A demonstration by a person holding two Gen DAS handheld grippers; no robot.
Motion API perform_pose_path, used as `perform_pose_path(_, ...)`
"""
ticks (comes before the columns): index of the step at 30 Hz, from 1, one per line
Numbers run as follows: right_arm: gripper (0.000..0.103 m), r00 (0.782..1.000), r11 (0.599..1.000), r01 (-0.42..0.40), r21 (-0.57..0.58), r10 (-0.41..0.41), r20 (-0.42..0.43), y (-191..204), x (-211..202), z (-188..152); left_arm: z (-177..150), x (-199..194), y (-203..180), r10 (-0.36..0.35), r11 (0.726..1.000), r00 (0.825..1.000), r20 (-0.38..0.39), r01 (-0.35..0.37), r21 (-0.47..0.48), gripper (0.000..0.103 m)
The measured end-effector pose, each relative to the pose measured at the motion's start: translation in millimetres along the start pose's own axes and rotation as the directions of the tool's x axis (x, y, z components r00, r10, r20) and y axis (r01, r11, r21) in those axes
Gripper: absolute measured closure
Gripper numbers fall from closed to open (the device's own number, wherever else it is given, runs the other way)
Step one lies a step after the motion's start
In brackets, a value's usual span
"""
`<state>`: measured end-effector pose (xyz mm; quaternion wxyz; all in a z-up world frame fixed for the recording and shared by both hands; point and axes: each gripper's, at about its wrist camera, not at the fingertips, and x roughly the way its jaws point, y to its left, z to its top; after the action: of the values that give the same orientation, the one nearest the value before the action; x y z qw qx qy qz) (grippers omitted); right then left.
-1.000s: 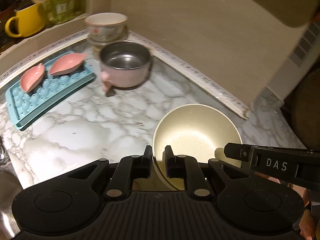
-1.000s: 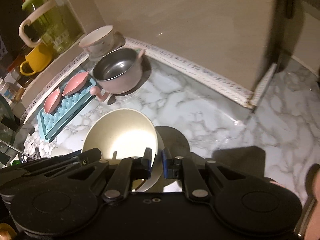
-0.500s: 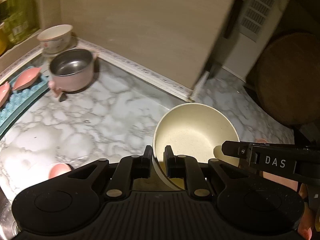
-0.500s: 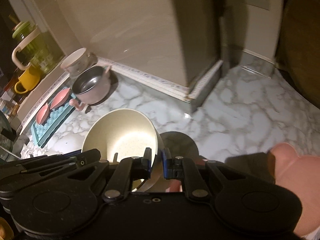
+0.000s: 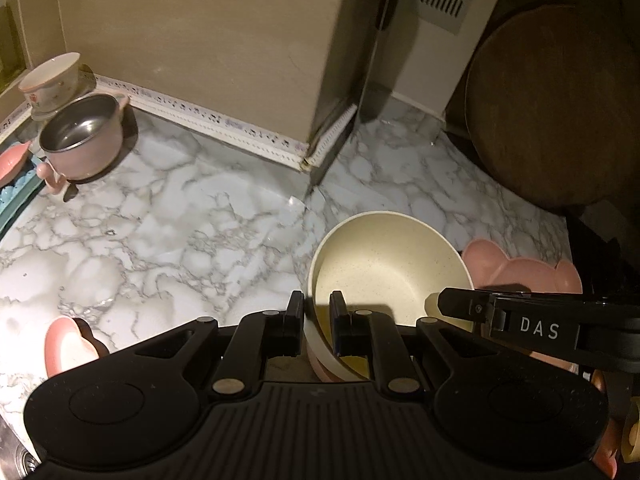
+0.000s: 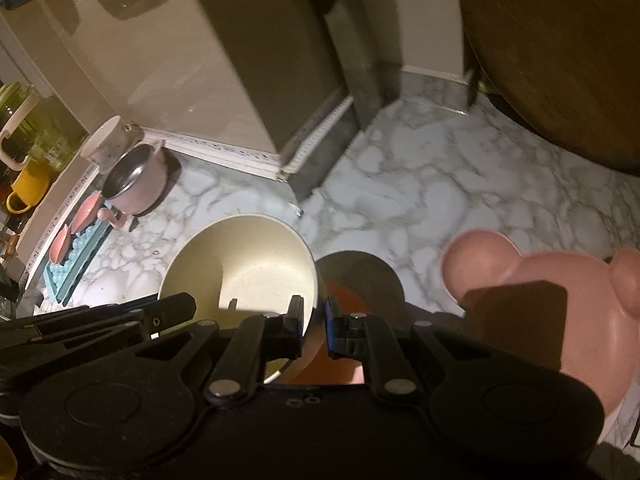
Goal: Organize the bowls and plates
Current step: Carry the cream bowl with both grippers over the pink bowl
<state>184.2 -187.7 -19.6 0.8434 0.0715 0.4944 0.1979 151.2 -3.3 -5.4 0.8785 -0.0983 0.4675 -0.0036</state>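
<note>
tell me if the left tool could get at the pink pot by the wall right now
Probably not yet: the left tool is shut on the cream bowl, which the right tool also grips. The counter toward the pink pot looks open otherwise.

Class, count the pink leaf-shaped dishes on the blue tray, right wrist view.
2. One leaf-shaped dish lies at the far end of the blue tray, beside the pink pot; the other lies just nearer. Its near end is partly hidden.
</note>
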Motion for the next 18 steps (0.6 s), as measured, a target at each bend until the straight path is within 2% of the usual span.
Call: perform_pose_path(18,0.093,0.998,0.999,0.014,0.043,-0.012,-0.058,-25.1,17.6,-12.2,-11.0,28.5,-8.0,0.015,1.000,0.998,-0.065,-0.014,0.007,0.090)
